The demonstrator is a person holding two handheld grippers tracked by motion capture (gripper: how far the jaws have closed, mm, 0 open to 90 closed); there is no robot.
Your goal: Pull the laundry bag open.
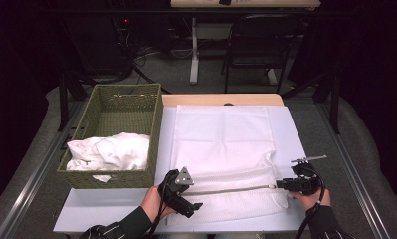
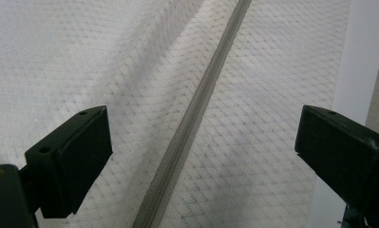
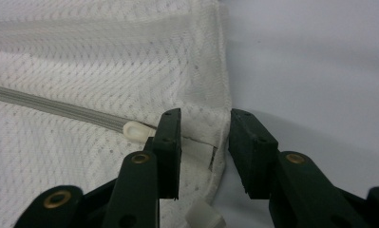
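While both hands sit at the near edge of the table [image 1: 111, 209], the left gripper [image 1: 182, 191] hovers with its jaws spread wide over the mesh laundry bag [image 1: 226, 149], straddling the grey zipper [image 2: 196, 114] without touching it; it looks placed to pin the fabric once the slider is pulled. At the bag's right end, the right gripper [image 3: 205, 142] has its jaws partly closed around the corner hem, just past the white zipper pull [image 3: 134, 130], probably to anchor that end or to reach the pull. Whether its pads actually press the fabric I cannot tell, since the corner fold hides the contact. The bag lies flat across the middle of the table, zipper running along its near part. Farther left stands a woven basket [image 1: 156, 124] with crumpled white laundry [image 1: 111, 152] heaped at its near end. Beyond the table, a chair [image 1: 260, 45] and desk legs fade into darkness.
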